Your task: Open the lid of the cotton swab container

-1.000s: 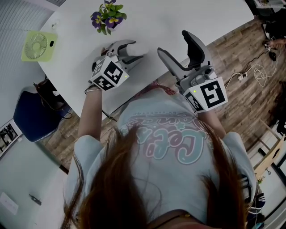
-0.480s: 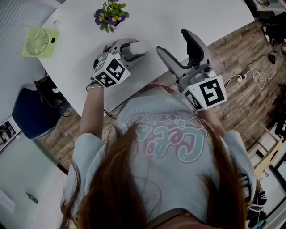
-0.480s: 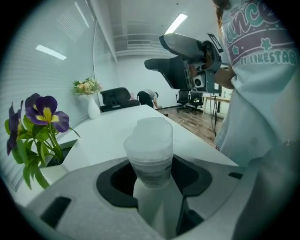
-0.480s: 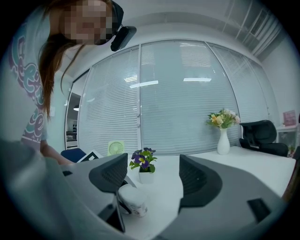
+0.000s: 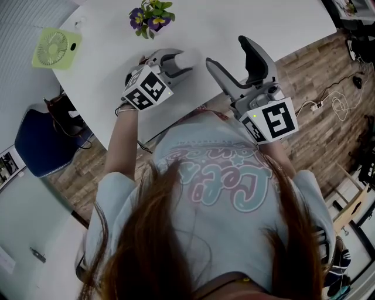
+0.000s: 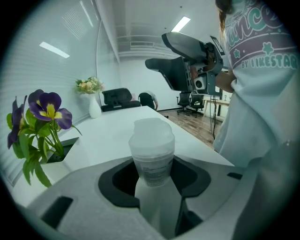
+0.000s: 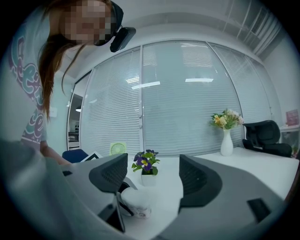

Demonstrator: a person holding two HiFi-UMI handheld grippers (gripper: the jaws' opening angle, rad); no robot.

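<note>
Now the change is at the left gripper: its grey fingers have just been closing, and they stand at a middle width, no longer wide. Between them is the small translucent white plastic cotton swab container. It stands upright on the white desk, near the desk edge closest to the person and not far from the little white pot of purple and yellow pansies.

In the left gripper view the black pads are close to both sides of the container body. A thin dark gap shows on the right side, so I judge that the grip is not firm yet. The rounded white lid is on the container, above the fingers and free to reach.

Compared with one second ago, the container is at the same place beside the pansy pot, and neither hand has travelled much. Only the left fingers are narrower.

The right gripper is held level above the desk edge, just to the right of the container. Its fingers are wide apart with nothing between them.

For the task this means the holding step is almost finished. Once the left fingers press the body, the right gripper can probably come to the lid.
</note>
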